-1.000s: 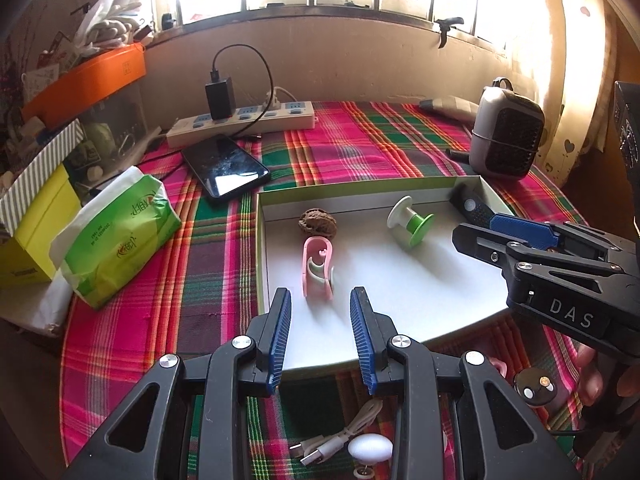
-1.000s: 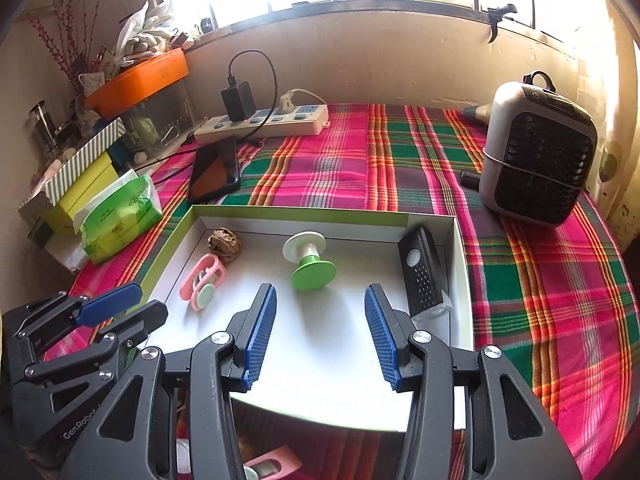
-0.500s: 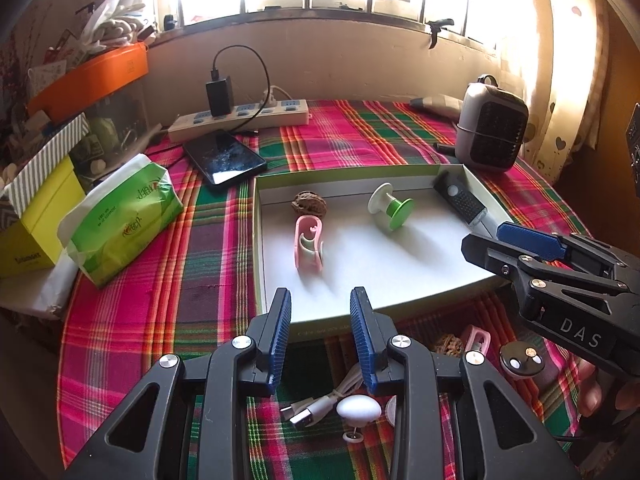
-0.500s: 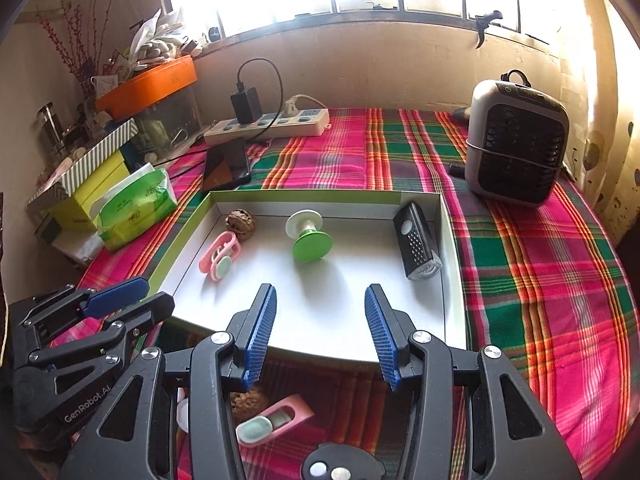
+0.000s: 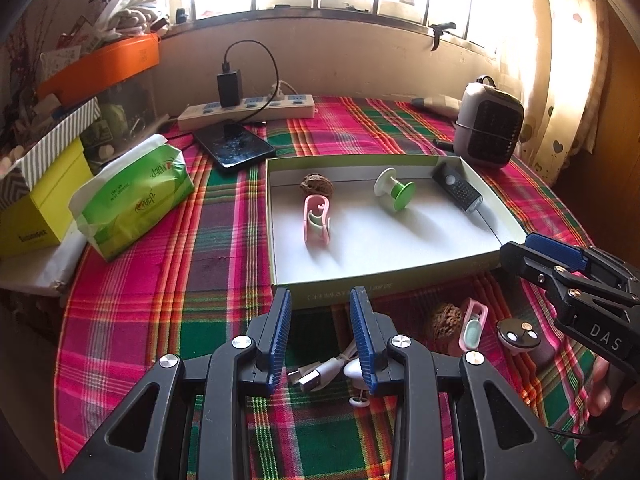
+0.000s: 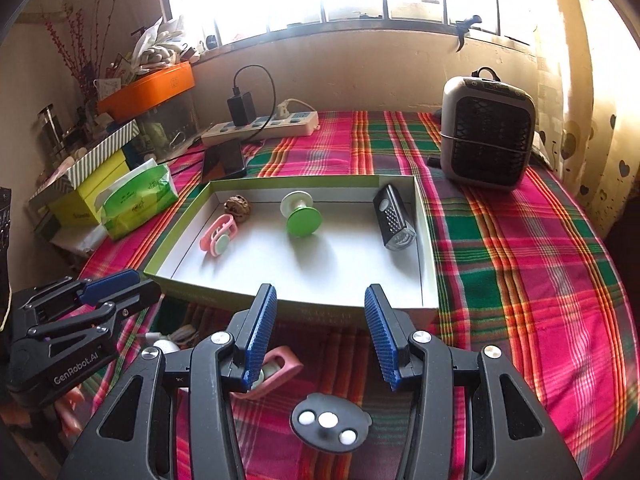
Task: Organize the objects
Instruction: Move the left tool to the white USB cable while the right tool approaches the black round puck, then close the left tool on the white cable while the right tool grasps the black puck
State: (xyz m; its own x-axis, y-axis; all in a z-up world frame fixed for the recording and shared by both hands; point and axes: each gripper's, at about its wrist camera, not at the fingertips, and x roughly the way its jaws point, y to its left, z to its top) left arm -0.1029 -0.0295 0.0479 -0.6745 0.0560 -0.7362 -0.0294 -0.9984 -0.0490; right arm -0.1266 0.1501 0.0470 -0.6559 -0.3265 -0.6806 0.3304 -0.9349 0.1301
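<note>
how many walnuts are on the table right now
2. One walnut lies inside the box, at its far left corner by the pink clip. The other walnut sits on the tablecloth in front of the box. The claws may hide more.

Shallow box (image 5: 280,216), green-sided, white floor, sits open on the plaid-covered desk (image 5: 168,280). Inside, along the far wall: walnut (image 5: 316,185) at left; pink clip (image 5: 317,219) just in front of it, on edge; white-and-green spool (image 5: 394,189) tipped on its side, mid-box; black oblong device (image 5: 457,189) lying against the right wall. Outside, before the near wall: second walnut (image 5: 445,319) touching a second pink clip (image 5: 473,322) (lying flat), round black disc (image 5: 517,335) with three pale dots beside them, white USB cable (image 5: 320,372) and a small white ovoid piece (image 5: 352,369) to the left
</note>
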